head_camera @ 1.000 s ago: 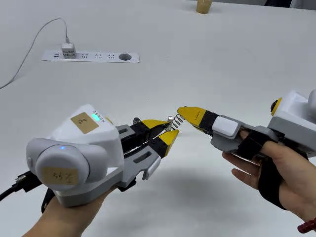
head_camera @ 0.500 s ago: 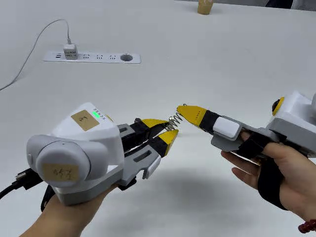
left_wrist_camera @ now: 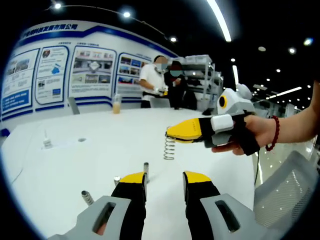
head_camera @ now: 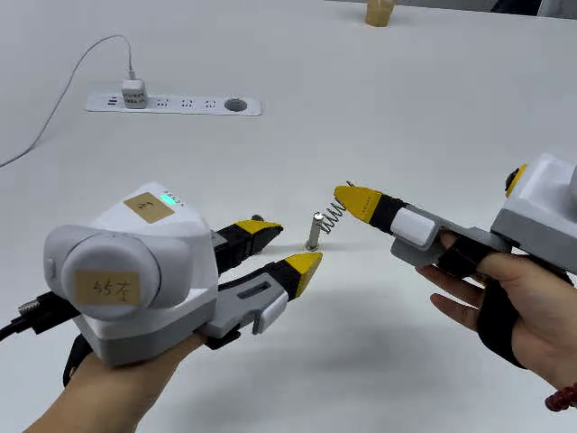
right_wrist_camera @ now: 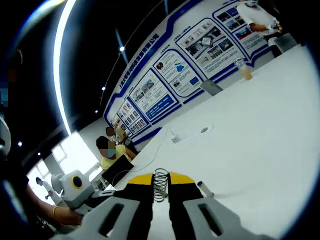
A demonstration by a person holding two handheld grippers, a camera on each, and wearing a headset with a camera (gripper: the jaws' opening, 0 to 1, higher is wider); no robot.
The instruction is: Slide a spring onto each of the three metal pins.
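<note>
1. White workbench (head_camera: 406,108) runs across the head view; the grey-and-white left gripper (head_camera: 281,245), with yellow-tipped black jaws, sits low on the left, spread wide with nothing between the jaws; the right gripper (head_camera: 347,196) reaches in from the right, pinched on a small coiled steel spring (head_camera: 334,216); the spring slants down toward a short upright metal pin (head_camera: 314,232), its free end just beside the pin's top; whether they touch I cannot tell; a flat white power strip (head_camera: 180,104) with a white charger (head_camera: 133,90) plugged in lies far back on the left.
2. Yellow tips of the left gripper (left_wrist_camera: 165,179) stand well apart and empty in the left gripper view; the right gripper (left_wrist_camera: 172,134) comes in from the right with the spring (left_wrist_camera: 169,148) hanging from its tip; the coil is above and right of the nearest metal pin (left_wrist_camera: 146,170) and clear of it; a second pin (left_wrist_camera: 116,180) and a third pin (left_wrist_camera: 87,197) stand further left.
3. Steel coils of the spring (right_wrist_camera: 160,185) rise between the right gripper's (right_wrist_camera: 160,179) narrow-set jaws in the right gripper view; one metal pin (right_wrist_camera: 203,188) shows just right of the tips.
</note>
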